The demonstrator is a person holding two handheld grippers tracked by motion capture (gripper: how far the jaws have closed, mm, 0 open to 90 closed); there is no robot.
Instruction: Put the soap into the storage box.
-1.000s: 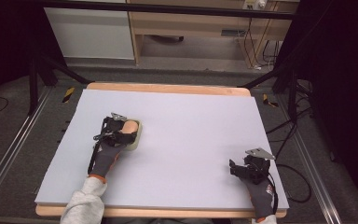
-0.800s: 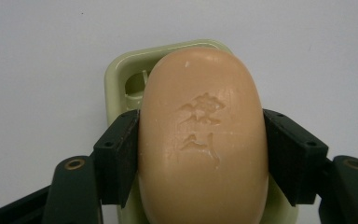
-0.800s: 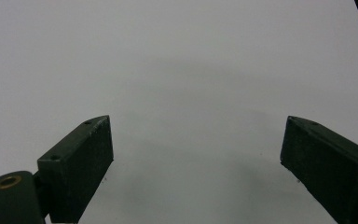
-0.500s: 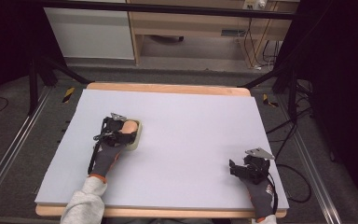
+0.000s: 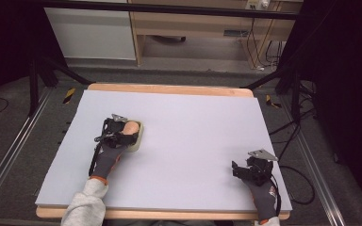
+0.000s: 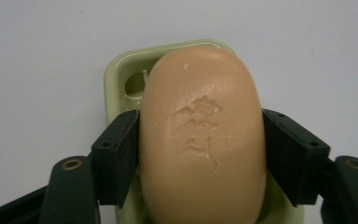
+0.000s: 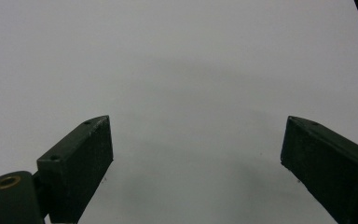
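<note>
A tan oval bar of soap (image 6: 203, 140) lies in a pale green soap dish (image 6: 121, 70) on the white board. My left gripper (image 6: 200, 154) is shut on the soap, one jaw pressed to each long side. From above, the soap (image 5: 131, 127) and dish (image 5: 139, 141) sit left of the board's middle, with the left gripper (image 5: 122, 132) over them. My right gripper (image 5: 245, 170) rests near the front right corner of the board. Its jaws stand wide apart with nothing between them, and its fingers (image 7: 79, 158) hover over bare white surface.
The white board (image 5: 193, 122) lies on a wooden table (image 5: 169, 89) with a raised far edge. Black frame legs (image 5: 292, 89) and cables (image 5: 306, 188) stand to the right. A wooden shelf unit (image 5: 193, 33) and a white cabinet (image 5: 89, 33) are beyond the table.
</note>
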